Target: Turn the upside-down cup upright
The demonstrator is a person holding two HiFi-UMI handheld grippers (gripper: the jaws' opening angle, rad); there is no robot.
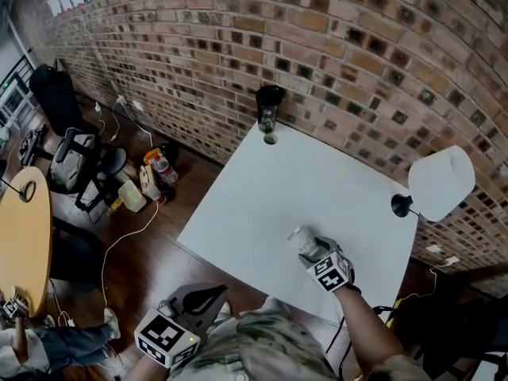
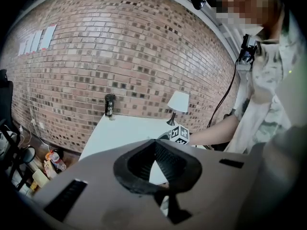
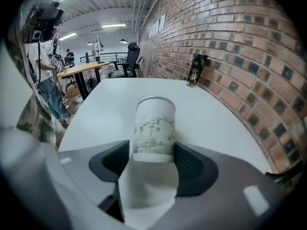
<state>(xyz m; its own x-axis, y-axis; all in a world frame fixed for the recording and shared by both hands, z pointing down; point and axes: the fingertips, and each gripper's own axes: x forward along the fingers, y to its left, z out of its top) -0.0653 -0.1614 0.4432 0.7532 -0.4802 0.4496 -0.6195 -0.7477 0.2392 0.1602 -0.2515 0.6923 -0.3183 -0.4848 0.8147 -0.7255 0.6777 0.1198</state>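
Note:
A white paper cup (image 3: 153,128) with a bamboo print lies between the pads of my right gripper (image 3: 153,155), which is shut on its near end. The far end points away over the white table (image 3: 96,109). In the head view the cup (image 1: 302,236) is tilted, sticking out up and left from the right gripper (image 1: 311,248) near the table's front right part. My left gripper (image 1: 208,296) hangs off the table's front edge, over the floor, with its black jaws together and nothing in them. From the left gripper (image 2: 156,145) I look across the table (image 2: 120,128).
A dark tumbler (image 1: 268,109) stands at the table's far edge by the brick wall (image 1: 357,38). A white-shaded lamp (image 1: 440,182) stands at the right edge. A round wooden table (image 1: 24,236), a chair, bags and cables are on the floor at the left.

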